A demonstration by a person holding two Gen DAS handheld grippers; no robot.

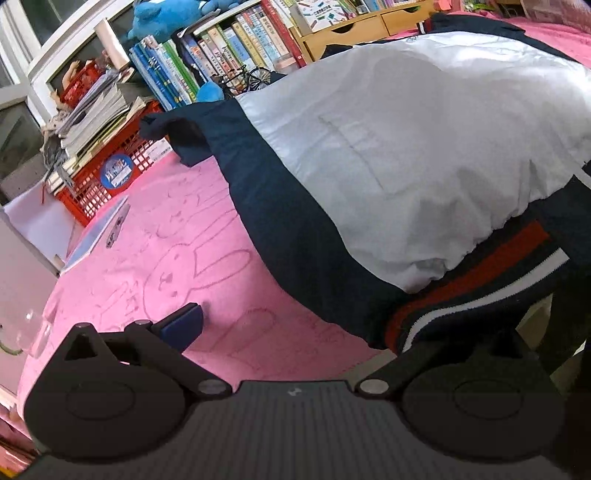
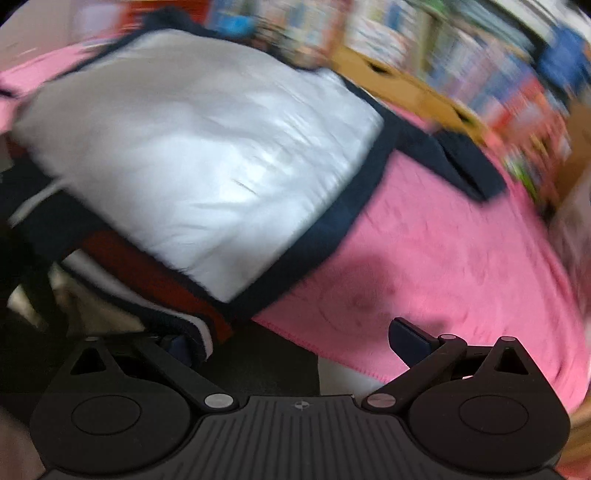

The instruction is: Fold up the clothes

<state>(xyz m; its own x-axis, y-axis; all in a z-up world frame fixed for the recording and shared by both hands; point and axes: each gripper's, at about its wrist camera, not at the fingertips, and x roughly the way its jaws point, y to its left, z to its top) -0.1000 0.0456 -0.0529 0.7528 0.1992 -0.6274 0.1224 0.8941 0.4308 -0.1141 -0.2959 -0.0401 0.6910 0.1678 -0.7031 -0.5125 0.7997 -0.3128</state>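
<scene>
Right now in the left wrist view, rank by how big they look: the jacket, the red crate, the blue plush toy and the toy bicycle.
1. jacket, by far the largest
2. red crate
3. blue plush toy, partly cut off at the top, so its rank against the crate is unsure
4. toy bicycle, smallest

White jacket (image 1: 406, 155) with navy border, hem striped red, white and navy. Under jacket, pink blanket (image 1: 155, 236) with rabbit outlines. Beside blanket, red crate (image 1: 110, 177).
</scene>
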